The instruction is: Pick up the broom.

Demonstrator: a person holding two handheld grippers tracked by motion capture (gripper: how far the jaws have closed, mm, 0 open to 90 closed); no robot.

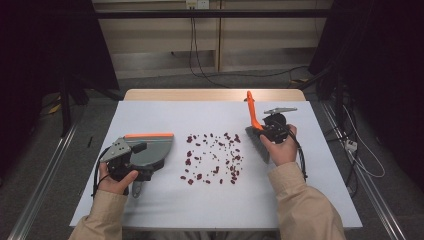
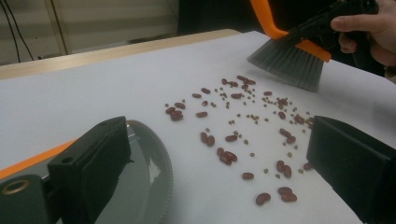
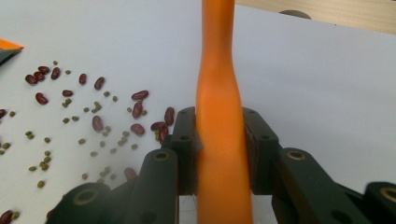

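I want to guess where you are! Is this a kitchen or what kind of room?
Probably a test lab, not a kitchen: a white table between dark curtains, cables on the floor behind, and beans scattered for sweeping practice.

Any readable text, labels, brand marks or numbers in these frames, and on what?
None can be read.
The brush, the dustpan and both grippers, left and right, show no lettering.
The white table cover is plain, and the beans are unmarked.
The wall sockets at the back are too small to tell any marking.
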